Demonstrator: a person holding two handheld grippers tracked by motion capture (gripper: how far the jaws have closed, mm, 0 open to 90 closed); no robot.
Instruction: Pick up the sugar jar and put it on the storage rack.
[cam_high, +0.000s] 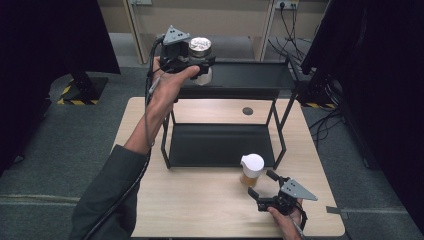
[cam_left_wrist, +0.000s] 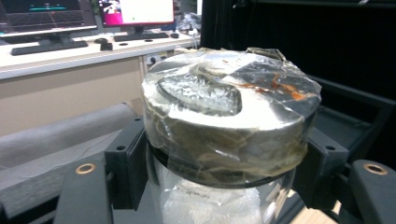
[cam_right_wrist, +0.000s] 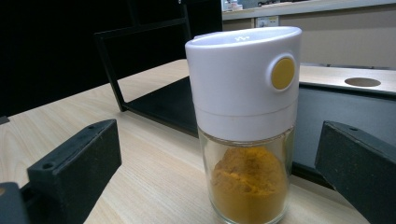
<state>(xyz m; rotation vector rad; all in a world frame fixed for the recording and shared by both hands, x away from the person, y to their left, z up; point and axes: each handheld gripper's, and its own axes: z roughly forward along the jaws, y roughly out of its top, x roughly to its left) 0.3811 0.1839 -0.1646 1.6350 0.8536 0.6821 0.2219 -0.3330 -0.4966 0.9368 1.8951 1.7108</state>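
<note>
Gripping a clear glass jar with a foil-wrapped silver lid (cam_high: 200, 48), my left gripper (cam_high: 192, 60) holds it over the black two-tier metal rack (cam_high: 250, 75)'s top shelf in the high view; my right gripper (cam_high: 266, 186) sits on the light wooden table (cam_high: 200, 210), jaws spread, just behind a white-capped glass shaker of orange powder (cam_high: 251, 170).

Left gripper view: jaws clamp the jar (cam_left_wrist: 229, 140) below its lid.

Right gripper view: the shaker (cam_right_wrist: 247, 126) stands upright between my wide jaws, untouched.

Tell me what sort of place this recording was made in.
Probably a lab or office workroom, not a kitchen: black curtains flank the wooden table, cables trail across grey carpet, and monitors with keyboards sit on a desk behind.
</note>
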